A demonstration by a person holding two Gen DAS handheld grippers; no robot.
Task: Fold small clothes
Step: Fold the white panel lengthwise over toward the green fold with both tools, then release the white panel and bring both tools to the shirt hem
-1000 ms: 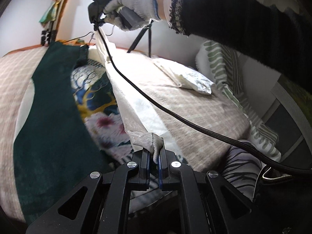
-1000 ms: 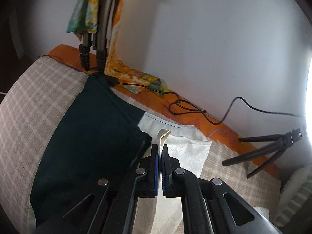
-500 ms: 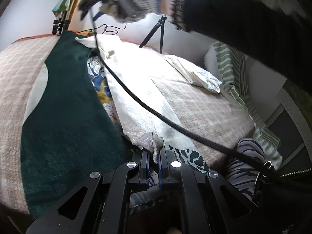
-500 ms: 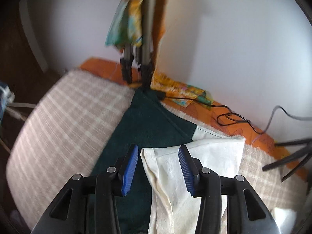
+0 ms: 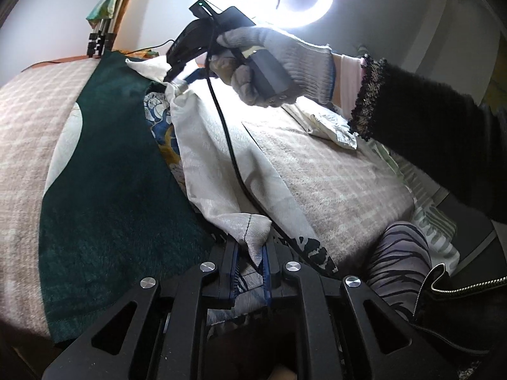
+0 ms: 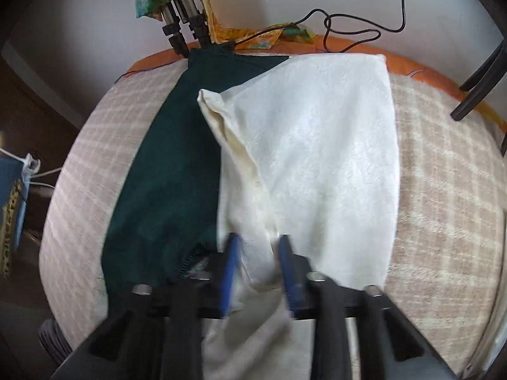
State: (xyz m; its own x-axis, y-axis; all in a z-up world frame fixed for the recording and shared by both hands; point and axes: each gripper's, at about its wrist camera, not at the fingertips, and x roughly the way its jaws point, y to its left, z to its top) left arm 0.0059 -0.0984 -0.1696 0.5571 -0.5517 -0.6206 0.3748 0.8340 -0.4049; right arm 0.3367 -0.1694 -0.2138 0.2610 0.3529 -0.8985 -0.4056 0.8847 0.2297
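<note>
A cream cloth [image 5: 215,164] lies lengthwise on the bed, partly over a dark green garment [image 5: 111,174]. Its near corner sits between the jaws of my left gripper [image 5: 250,259], which are opening with a visible gap beside the fabric. In the right wrist view the cream cloth [image 6: 317,158] spreads wide beside the green garment [image 6: 168,164]. My right gripper [image 6: 258,253] points steeply down and is closing on a raised fold of it. From the left wrist view the right gripper [image 5: 177,74], in a gloved hand, has the fabric bunched at its tip.
A checked blanket [image 5: 332,171] covers the bed. A floral cloth [image 5: 161,120] shows under the cream one. The black cable [image 5: 228,145] trails across the cloth. A zebra-print garment [image 5: 399,259] lies at the near right, and tripod legs [image 6: 180,15] stand at the far edge.
The right gripper let go of the far corner, opened, dropped lower onto a fold of the cream cloth and is narrowing again. The left jaws have parted slightly around the near corner.
</note>
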